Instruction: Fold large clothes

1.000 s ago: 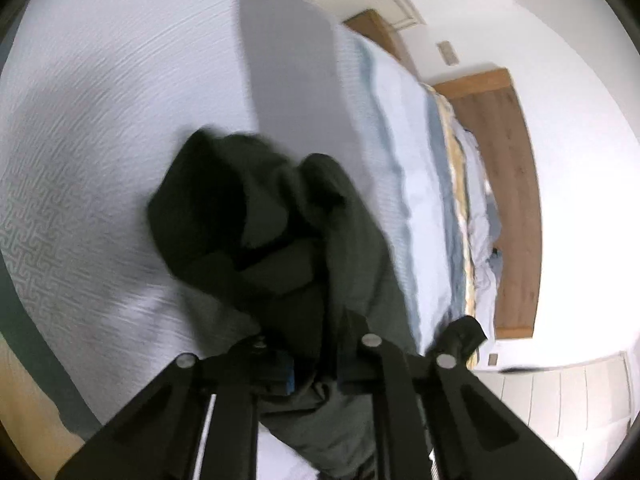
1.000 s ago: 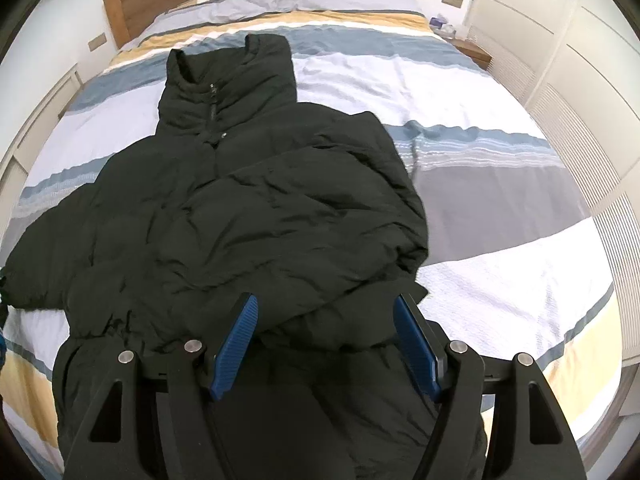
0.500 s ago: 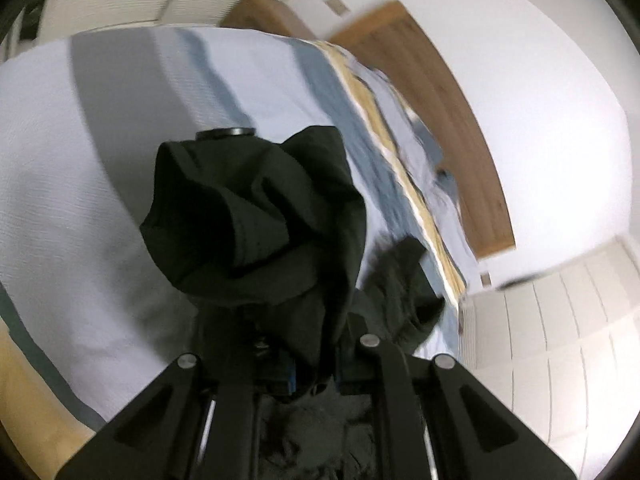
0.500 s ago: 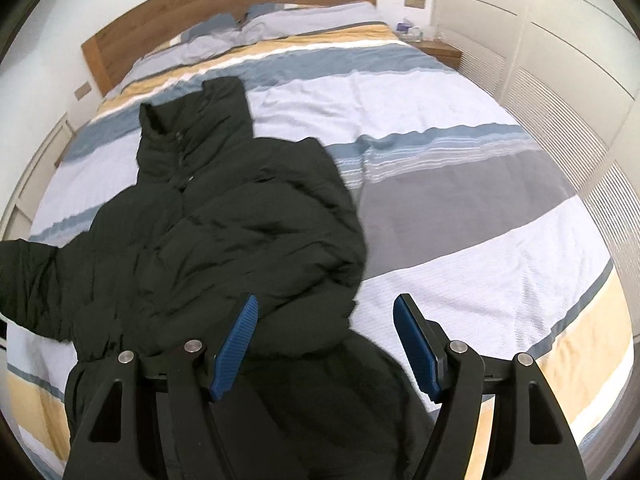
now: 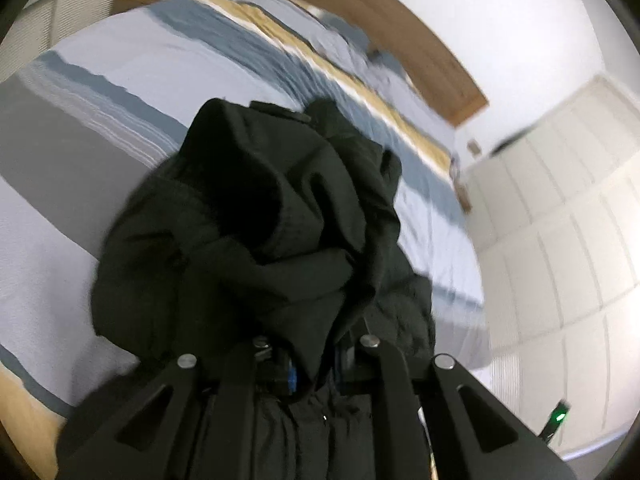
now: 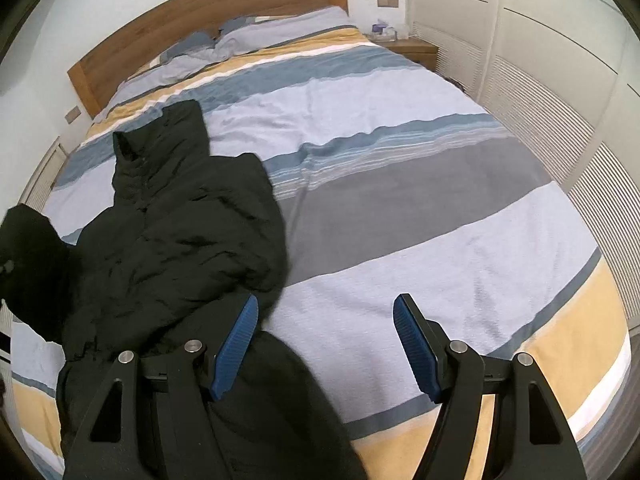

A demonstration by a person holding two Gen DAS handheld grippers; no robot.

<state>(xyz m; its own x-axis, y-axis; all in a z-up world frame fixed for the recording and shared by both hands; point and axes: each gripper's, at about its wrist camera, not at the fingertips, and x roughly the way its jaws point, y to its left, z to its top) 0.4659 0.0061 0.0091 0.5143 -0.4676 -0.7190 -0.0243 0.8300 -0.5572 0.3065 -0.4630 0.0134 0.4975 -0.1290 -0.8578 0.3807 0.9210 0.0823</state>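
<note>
Left gripper (image 5: 314, 364): clamped on the black jacket (image 6: 180, 240), sleeve now lifted higher.
Right gripper (image 6: 325, 344): wide, empty, jacket now at nine o'clock.
Right view only: whole striped bed (image 6: 400, 200).

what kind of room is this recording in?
A home bedroom, most likely. A large bed with a striped duvet fills the view, backed by a wooden headboard with pillows against it. A bedside table stands next to it, and white built-in wardrobes line the wall.
</note>
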